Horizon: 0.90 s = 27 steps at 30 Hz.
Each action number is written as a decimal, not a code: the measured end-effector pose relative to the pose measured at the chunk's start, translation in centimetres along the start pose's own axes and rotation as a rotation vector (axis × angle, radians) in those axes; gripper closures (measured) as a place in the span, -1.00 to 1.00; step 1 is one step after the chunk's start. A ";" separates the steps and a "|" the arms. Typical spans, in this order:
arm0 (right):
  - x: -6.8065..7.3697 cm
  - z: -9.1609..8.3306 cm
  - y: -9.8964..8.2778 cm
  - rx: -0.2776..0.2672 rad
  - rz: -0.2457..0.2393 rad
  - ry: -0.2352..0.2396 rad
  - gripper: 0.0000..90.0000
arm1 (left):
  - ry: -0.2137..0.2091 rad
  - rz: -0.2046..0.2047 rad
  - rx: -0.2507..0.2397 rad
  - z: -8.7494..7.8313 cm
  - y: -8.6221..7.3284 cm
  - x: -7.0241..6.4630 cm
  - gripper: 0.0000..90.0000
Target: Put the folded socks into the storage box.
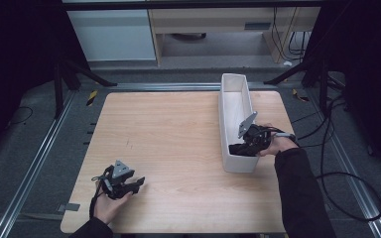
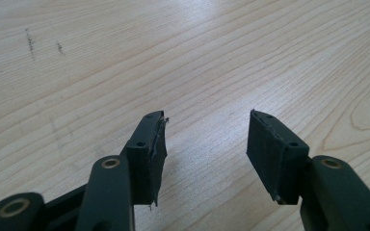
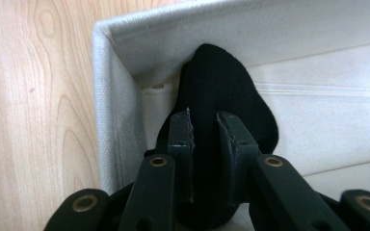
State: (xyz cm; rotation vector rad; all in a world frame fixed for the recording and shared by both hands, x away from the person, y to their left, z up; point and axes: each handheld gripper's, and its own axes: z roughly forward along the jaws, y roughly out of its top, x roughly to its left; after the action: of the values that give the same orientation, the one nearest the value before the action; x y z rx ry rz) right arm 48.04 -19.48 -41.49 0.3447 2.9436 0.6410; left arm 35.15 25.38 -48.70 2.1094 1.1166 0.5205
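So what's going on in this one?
A person works at a wooden table with a gripper in each hand. The right gripper reaches into the near end of a white bin, its jaws closed on a piece of black fabric. The left gripper hovers open over bare tabletop, holding nothing.

A person's two hands work at a light wooden worktop [image 1: 178,144]. At lower left of the frame, the left gripper [image 1: 138,185] rests on bare wood, jaws apart. At right of centre, the right gripper [image 1: 241,148] reaches into the near end of a long white bin [image 1: 226,106], its jaws on a black cloth item [image 1: 237,148] inside.
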 end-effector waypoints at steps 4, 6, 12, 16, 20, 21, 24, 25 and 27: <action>0.3 0.1 0.2 0.019 0.001 -0.015 0.64 | -0.001 0.002 0.002 0.0 0.0 0.0 0.04; 0.3 -0.3 0.1 0.009 0.011 -0.037 0.56 | -0.003 0.002 0.000 0.0 0.0 -0.1 0.04; 0.3 -2.7 -0.2 -0.096 0.072 -0.129 0.25 | -0.003 -0.002 0.000 0.0 0.0 0.0 0.04; 0.9 -4.0 0.1 -0.197 0.127 -0.197 0.12 | -0.003 -0.005 -0.004 -0.1 0.1 0.1 0.03; 2.0 -4.8 0.6 -0.262 0.182 -0.258 0.00 | -0.005 -0.007 -0.009 -0.3 0.1 0.1 0.03; 2.5 -5.0 0.8 -0.286 0.204 -0.272 -0.03 | -0.005 -0.007 -0.008 -0.4 0.2 0.1 0.03; 3.7 -5.3 1.0 -0.345 0.265 -0.313 -0.13 | 0.000 -0.011 -0.017 -0.5 0.2 0.2 0.02; 4.1 -5.5 0.9 -0.370 0.308 -0.322 -0.14 | 0.002 -0.013 -0.017 -0.5 0.2 0.2 0.01; 4.9 -5.6 0.6 -0.416 0.357 -0.352 -0.19 | 0.005 -0.017 -0.021 -0.6 0.2 0.4 0.01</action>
State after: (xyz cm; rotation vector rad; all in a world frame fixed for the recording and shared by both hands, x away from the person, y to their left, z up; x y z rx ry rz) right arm 42.51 -20.03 -36.45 0.8436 2.3578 1.0817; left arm 35.10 25.82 -48.09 2.0795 1.1260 0.5270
